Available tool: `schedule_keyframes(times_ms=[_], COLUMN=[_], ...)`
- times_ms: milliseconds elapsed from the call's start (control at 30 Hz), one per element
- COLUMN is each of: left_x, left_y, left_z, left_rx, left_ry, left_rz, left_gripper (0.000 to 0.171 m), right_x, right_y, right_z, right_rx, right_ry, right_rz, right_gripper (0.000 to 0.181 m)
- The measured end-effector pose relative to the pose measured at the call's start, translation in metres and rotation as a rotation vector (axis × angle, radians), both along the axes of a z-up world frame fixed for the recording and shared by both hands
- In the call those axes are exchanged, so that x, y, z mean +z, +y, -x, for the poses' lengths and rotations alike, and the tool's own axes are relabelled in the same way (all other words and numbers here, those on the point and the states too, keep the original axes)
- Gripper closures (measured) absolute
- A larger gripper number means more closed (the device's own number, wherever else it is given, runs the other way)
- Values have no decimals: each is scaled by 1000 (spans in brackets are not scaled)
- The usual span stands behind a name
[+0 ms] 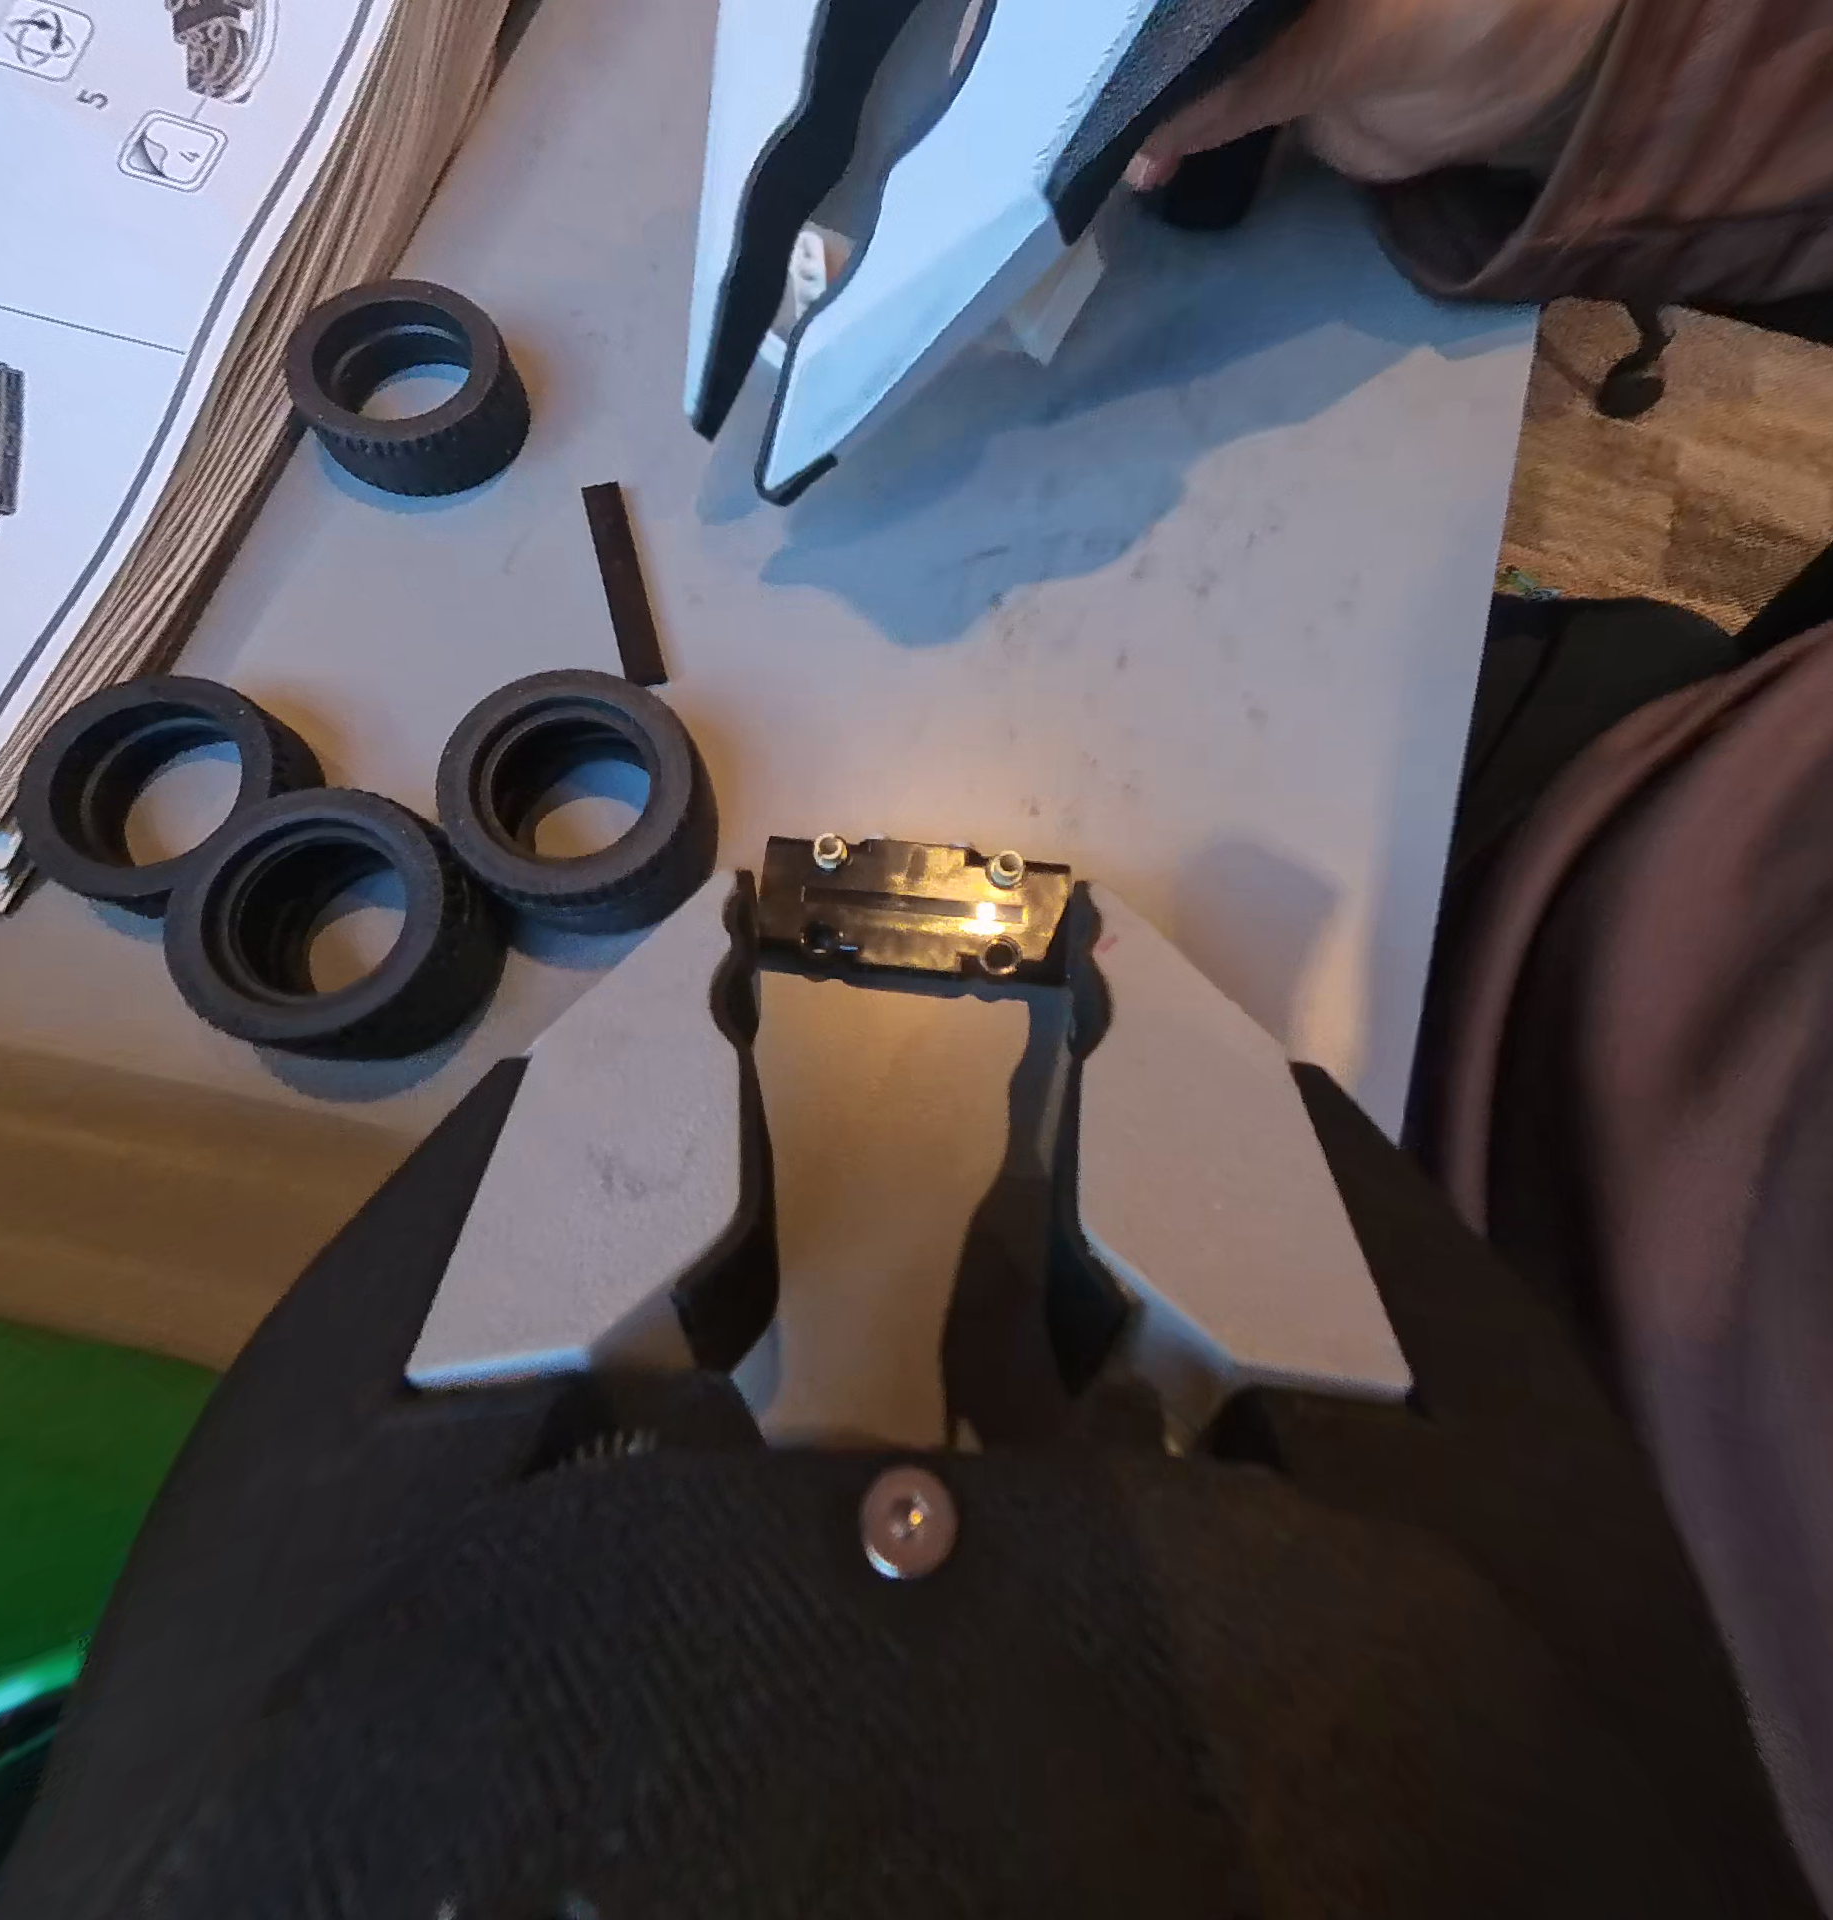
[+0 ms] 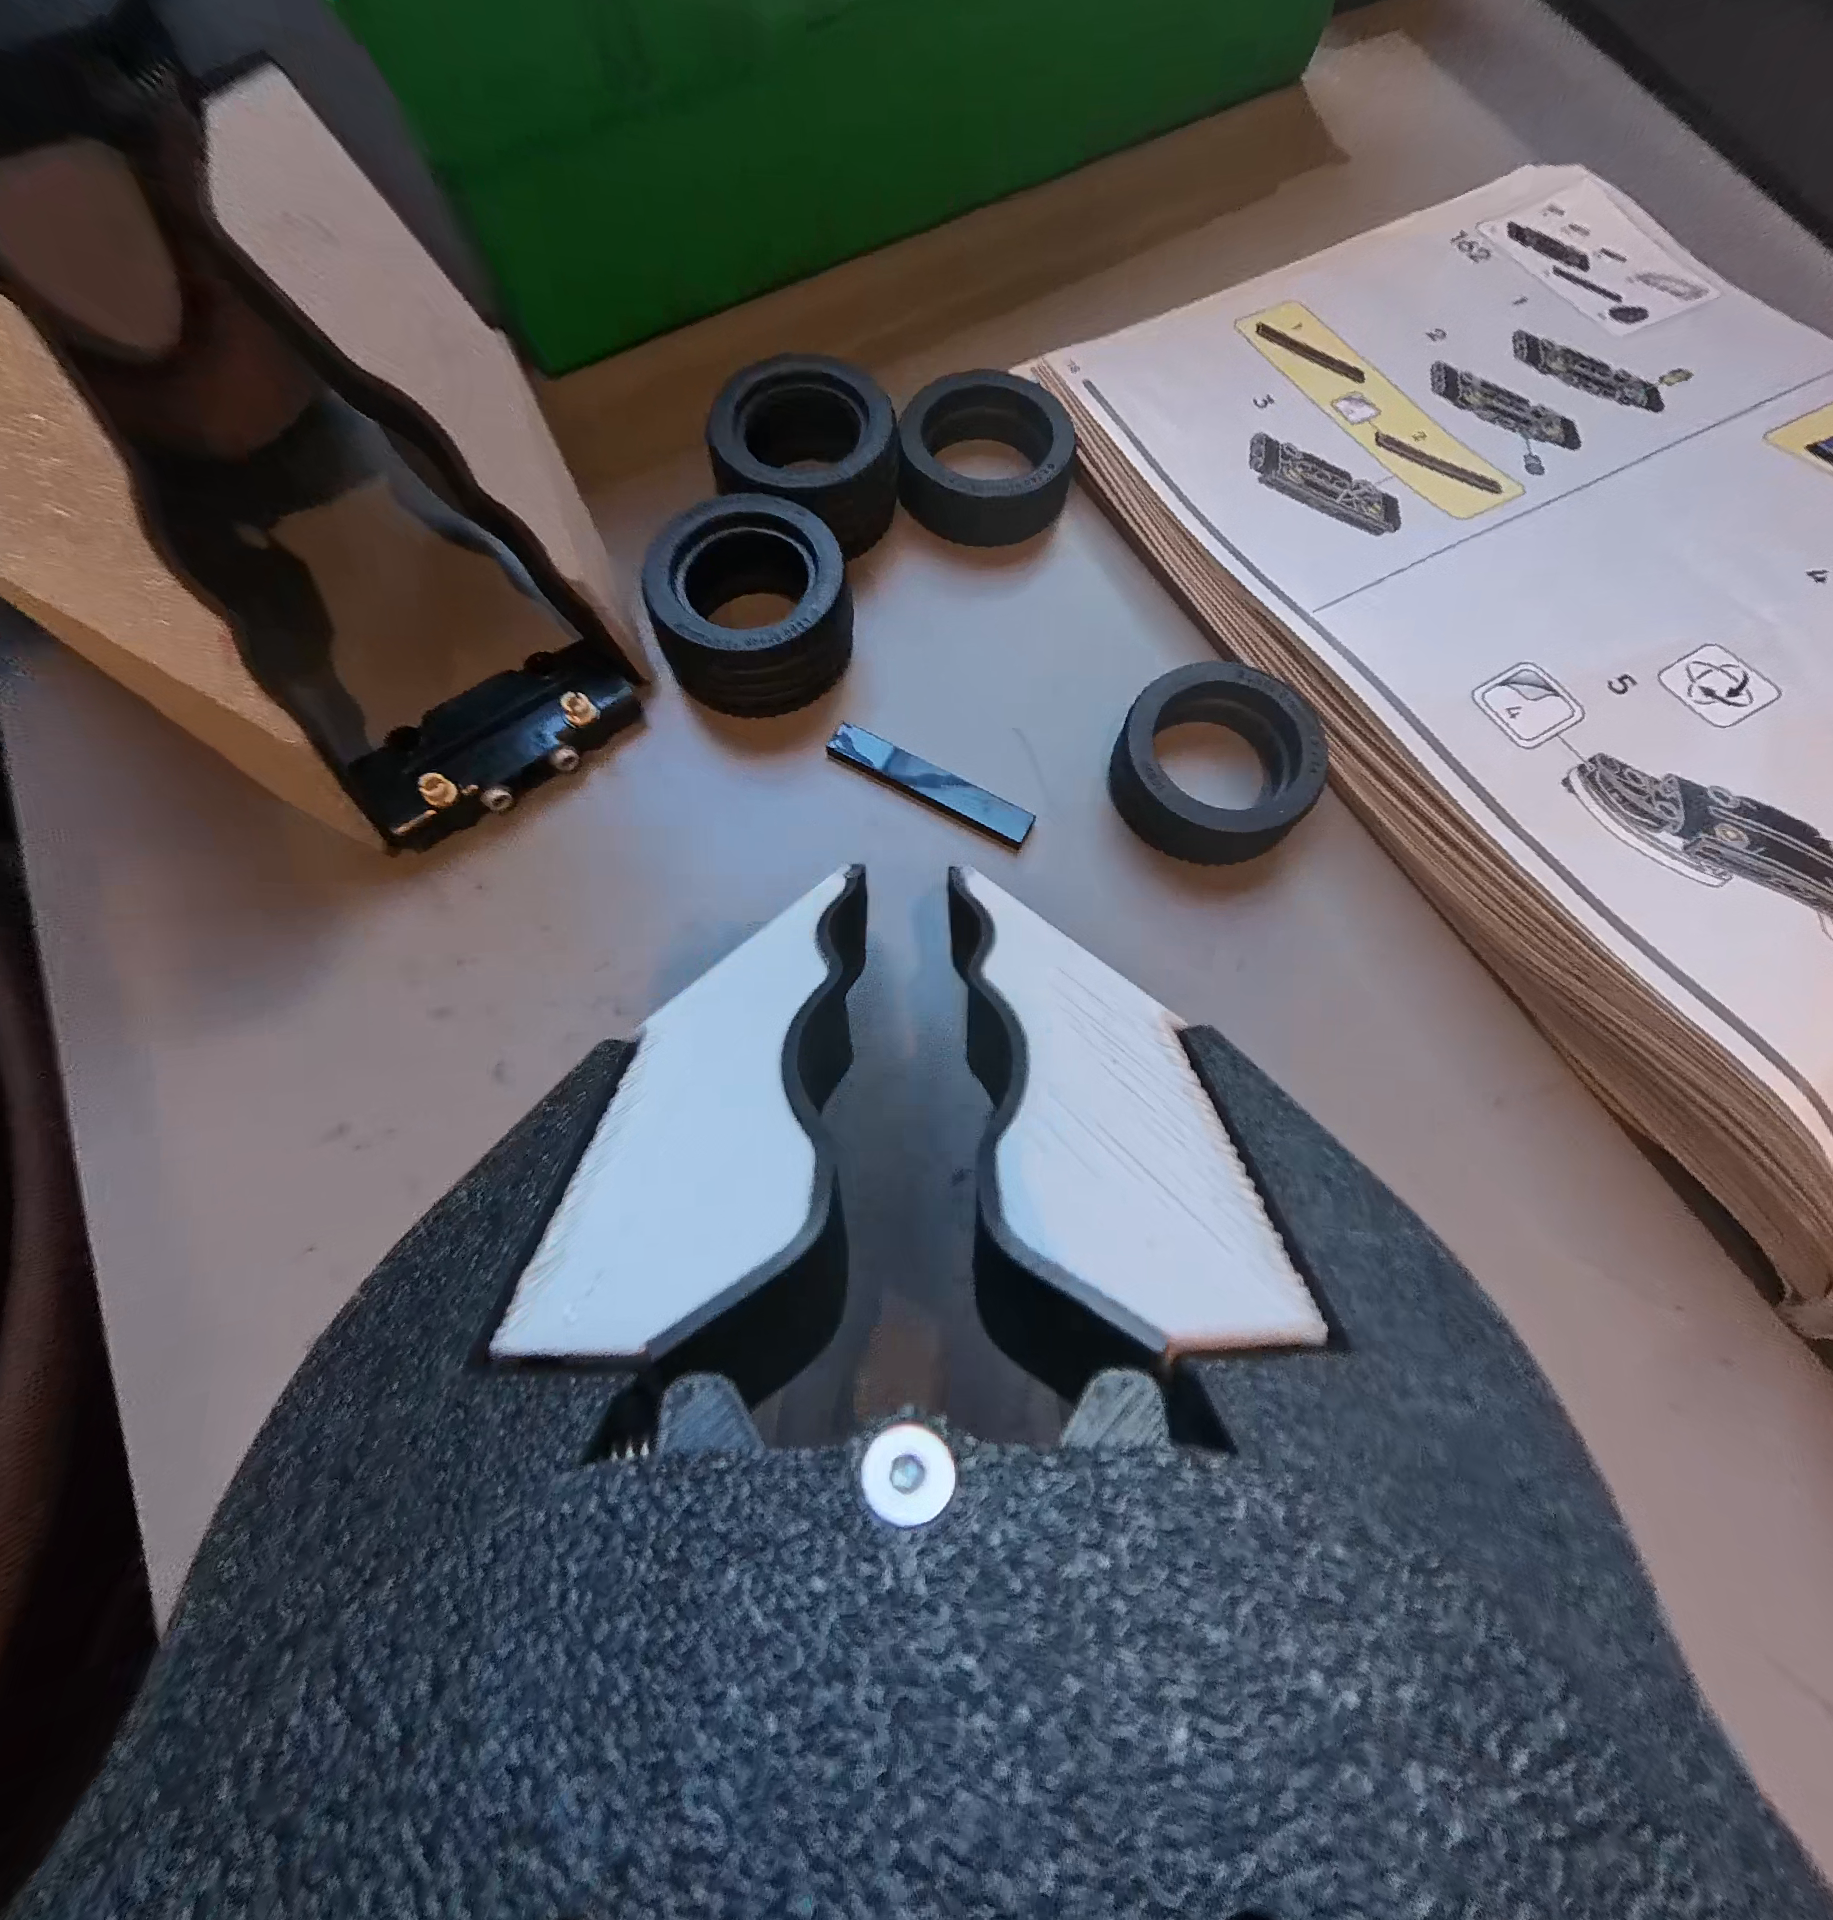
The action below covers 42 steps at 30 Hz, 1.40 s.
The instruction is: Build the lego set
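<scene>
Your left gripper (image 1: pixel 907 914) has its fingers (image 1: pixel 1083 935) spread wide and clamped on a black brick assembly (image 1: pixel 912 920) at the tips, held low over the counter (image 1: pixel 1151 665). Your right gripper (image 2: pixel 905 883) points down at the counter, fingers (image 2: pixel 850 904) nearly together, narrow gap, nothing between them.

Your instruction booklet (image 2: pixel 1463 623) runs off the frame's right edge; the green box (image 2: pixel 839 135) is cropped at top.

Warm glare, soft shadows, edge blur
</scene>
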<state>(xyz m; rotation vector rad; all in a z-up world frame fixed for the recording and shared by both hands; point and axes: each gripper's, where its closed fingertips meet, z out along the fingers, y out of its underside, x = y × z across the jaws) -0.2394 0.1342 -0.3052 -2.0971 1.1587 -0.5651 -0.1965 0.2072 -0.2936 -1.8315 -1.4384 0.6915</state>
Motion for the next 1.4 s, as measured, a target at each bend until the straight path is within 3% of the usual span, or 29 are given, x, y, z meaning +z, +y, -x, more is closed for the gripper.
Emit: schedule_keyframes(times_ms=[233,500,833,1033,1400], left_x=[0,0,0,1,0], left_y=[-5,-9,-9,-10,-9], left_z=[9,13,13,11,7], left_rx=[6,2,-1,-13,-49], left_ry=[12,13,-1,-9,4], left_rz=[-13,-15,0,8,-5], left_gripper=[114,114,114,114,114], right_x=[-6,-14,-13,6,34], right_y=[1,-1,-26,-24,1], right_z=[19,40,12,10,9], right_rx=[-64,7,125,156,79], right_ry=[-52,-88,-81,42,209], right_rz=[-4,69,70,44,-46], right_gripper=[154,143,145,144,145])
